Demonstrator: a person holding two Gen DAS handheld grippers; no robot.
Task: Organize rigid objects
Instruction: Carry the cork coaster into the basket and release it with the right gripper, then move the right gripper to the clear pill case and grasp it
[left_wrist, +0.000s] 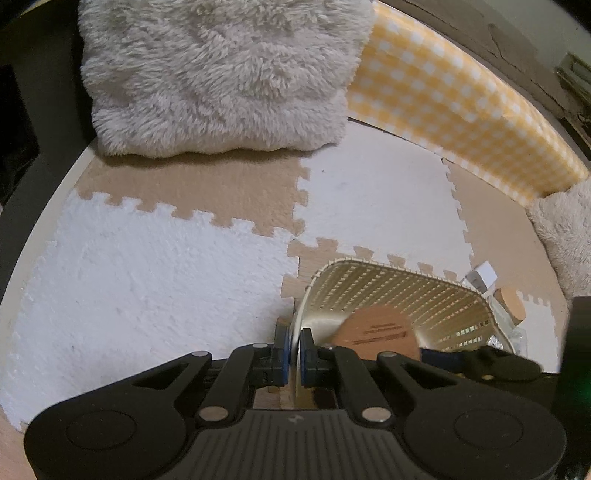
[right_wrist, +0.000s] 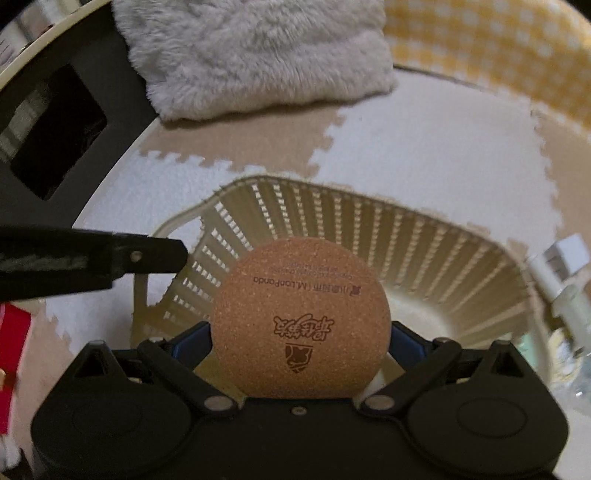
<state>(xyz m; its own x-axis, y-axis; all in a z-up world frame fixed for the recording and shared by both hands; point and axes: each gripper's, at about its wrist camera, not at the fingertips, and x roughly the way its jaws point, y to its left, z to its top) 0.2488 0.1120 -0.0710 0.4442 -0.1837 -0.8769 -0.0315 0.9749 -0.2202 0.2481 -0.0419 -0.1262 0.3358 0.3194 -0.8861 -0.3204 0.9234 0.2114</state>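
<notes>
**Cork ball held over the slatted basket, basket rim pinched**

Cork fills the lower middle of the right wrist view: a round cork ball (right_wrist: 300, 319) with printed lettering sits between the two blue-padded fingers of the right gripper (right_wrist: 300, 336), which are clamped on its sides. Behind and below the ball lies the cream slatted basket (right_wrist: 369, 229), its far wall curving across the middle of the frame. The ball appears to hang over the basket's open inside, near its bottom wall; whether it touches the floor of the basket cannot be told.

At the bottom centre of the left wrist view, the left gripper (left_wrist: 294, 354) has its fingers drawn together on the thin near-left rim of the basket (left_wrist: 388, 284), one pad inside and one outside. The cork ball (left_wrist: 376, 332) shows inside the basket at lower right, with a finger of the right gripper (left_wrist: 443, 356) beside it. In the right wrist view the left gripper's dark finger (right_wrist: 147, 254) enters from the left edge at the basket's rim.

Just right of the basket stands a glass bottle (left_wrist: 511, 310) with a cork stopper, and a white-capped item (left_wrist: 484, 275) is near it. Everything rests on a foam puzzle mat (left_wrist: 166, 266) of white and tan tiles. A fluffy grey cushion (left_wrist: 221, 74) lies at upper left, and a yellow checked pad (left_wrist: 461, 107) runs along the upper right.
</notes>
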